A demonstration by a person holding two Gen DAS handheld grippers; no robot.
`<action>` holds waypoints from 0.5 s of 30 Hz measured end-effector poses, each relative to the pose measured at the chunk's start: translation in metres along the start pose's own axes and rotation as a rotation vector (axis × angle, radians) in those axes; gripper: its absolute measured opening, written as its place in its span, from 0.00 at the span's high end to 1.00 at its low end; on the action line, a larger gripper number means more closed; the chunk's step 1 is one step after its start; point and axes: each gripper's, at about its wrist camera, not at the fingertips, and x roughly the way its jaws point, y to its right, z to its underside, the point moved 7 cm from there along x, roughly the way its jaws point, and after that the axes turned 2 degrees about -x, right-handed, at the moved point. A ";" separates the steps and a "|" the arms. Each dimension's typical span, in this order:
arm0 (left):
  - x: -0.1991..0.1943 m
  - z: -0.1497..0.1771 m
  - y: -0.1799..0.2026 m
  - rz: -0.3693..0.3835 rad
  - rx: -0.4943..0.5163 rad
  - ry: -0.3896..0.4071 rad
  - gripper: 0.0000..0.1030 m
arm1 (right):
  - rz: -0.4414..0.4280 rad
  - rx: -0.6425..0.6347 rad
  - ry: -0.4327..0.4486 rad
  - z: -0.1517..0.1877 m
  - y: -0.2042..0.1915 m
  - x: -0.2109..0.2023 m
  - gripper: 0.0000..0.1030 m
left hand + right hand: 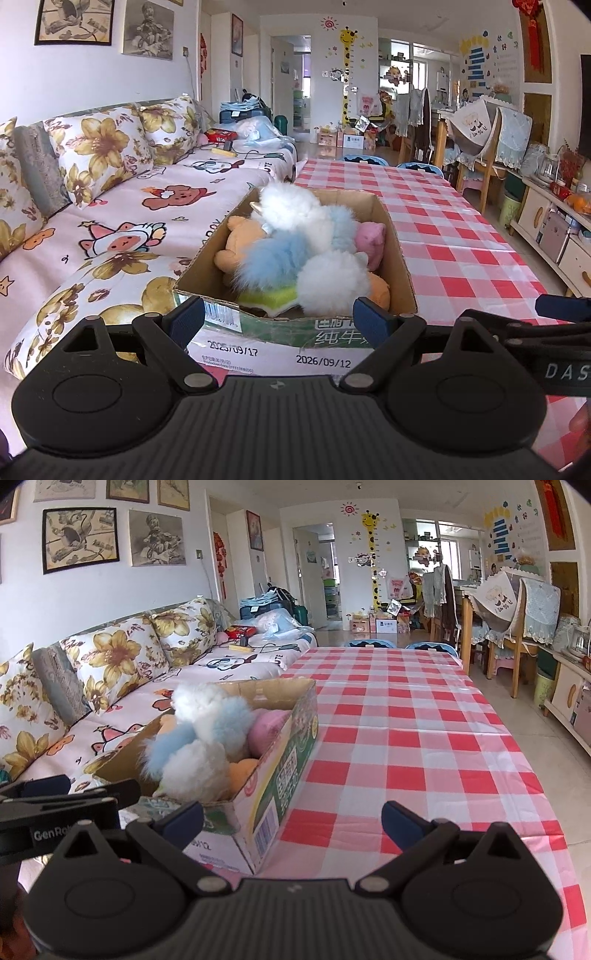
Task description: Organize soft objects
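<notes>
An open cardboard box (400, 258) stands at the near left of the red-checked table (443, 229). It holds several soft toys: a fluffy white and blue one (295, 236) on top, an orange plush (236, 243), a pink plush (371, 240) and a green-edged piece (271, 297). My left gripper (279, 321) is open and empty, just before the box's near wall. In the right wrist view the box (288, 760) and the fluffy toy (199, 734) sit to the left. My right gripper (291, 821) is open and empty over the table (424, 738), beside the box's right corner.
A sofa (110, 221) with floral cushions runs along the table's left side. Two blue chairs (364, 158) stand at the table's far end. A cabinet (554, 229) and wooden chairs (491, 155) line the right side. The other gripper (561, 308) shows at the right edge.
</notes>
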 end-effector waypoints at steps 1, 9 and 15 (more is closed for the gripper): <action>0.001 0.000 -0.001 0.000 -0.002 0.000 0.00 | -0.001 -0.005 -0.001 0.000 -0.002 0.000 0.01; 0.004 0.002 -0.001 -0.007 -0.007 -0.001 0.00 | 0.000 -0.028 0.008 0.001 -0.011 0.003 0.01; 0.007 0.004 -0.003 -0.009 -0.011 -0.005 0.00 | 0.009 -0.035 0.015 0.001 -0.014 0.006 0.01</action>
